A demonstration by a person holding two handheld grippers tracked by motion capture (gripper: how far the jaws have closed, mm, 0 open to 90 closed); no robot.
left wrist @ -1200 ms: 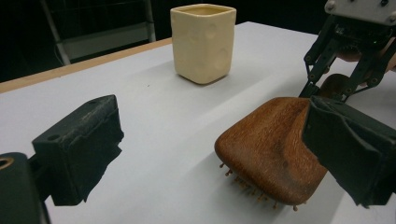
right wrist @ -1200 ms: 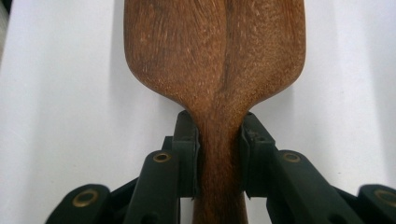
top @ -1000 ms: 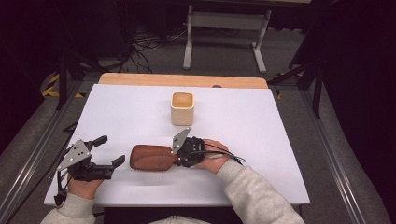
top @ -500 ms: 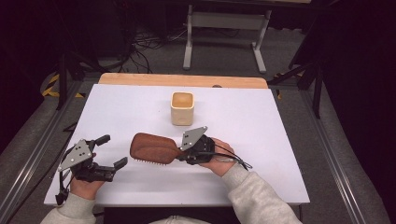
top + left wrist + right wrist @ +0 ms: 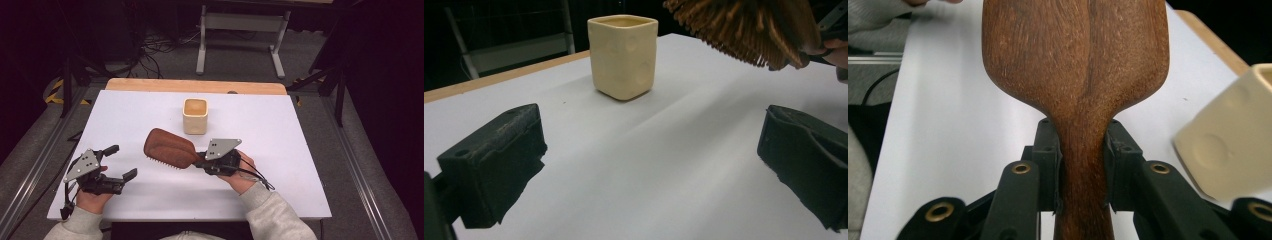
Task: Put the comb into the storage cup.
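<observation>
Above the white table, the wooden hairbrush rides clamped by its handle in the right gripper, mid-carry toward the cream cup. Left gripper waits wide open, empty. Next: upend it, handle down.

Brown wooden hairbrush held above table, bristles down, near cream cup.

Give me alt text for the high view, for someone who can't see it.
The right gripper holds a wooden hairbrush by its handle, lifted over a white table, bristles facing down. Behind it stands a cream square cup. The left gripper, jaws open and empty, rests near the table's front left corner.
</observation>
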